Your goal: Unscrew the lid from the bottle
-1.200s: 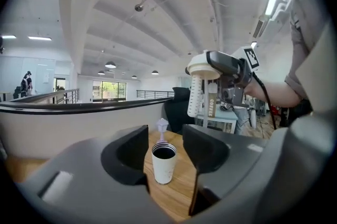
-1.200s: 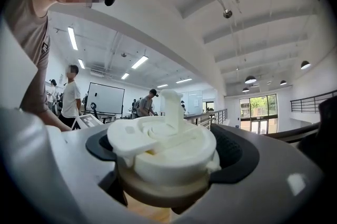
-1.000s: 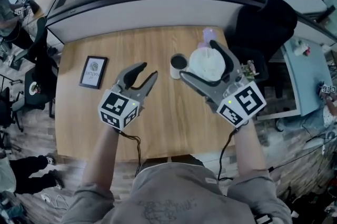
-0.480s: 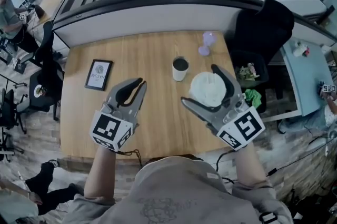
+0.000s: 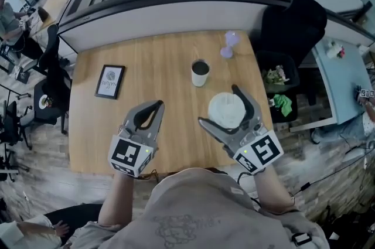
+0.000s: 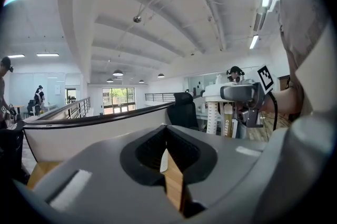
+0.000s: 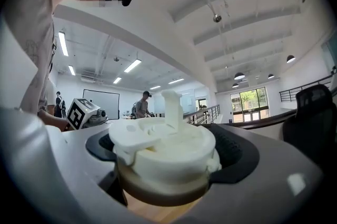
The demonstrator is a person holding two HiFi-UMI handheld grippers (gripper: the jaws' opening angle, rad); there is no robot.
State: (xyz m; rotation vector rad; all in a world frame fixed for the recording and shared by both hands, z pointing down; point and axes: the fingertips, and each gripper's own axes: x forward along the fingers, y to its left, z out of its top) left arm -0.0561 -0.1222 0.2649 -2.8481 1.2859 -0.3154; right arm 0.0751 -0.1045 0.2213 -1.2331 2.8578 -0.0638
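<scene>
A small picture frame [image 5: 109,81] is seen lying flat near the left edge of the wooden table [image 5: 170,54]. Just right of it and closer to the near edge, the left gripper [image 5: 157,105] is held over the table. Its jaws have just been closing and are now brought fully together, with nothing caught between them (only a strip of the table top is seen past them in the left gripper view). Further right, a white cup [image 5: 200,73] with a dark inside stands upright near the middle of the table. A small lilac thing [image 5: 229,45] is set towards the far right corner; what it is cannot be made out. Near the right edge, well apart from the cup, the bottle [image 5: 226,110] is held upright by the right gripper [image 5: 218,105]. The jaws are spread wide and clasped round the bottle's white lid [image 7: 166,146], which is still in place. Whether the bottle's base rests on the table cannot be told. Beyond the right edge, a dark bin [image 5: 275,78] with scraps in it is seen.
</scene>
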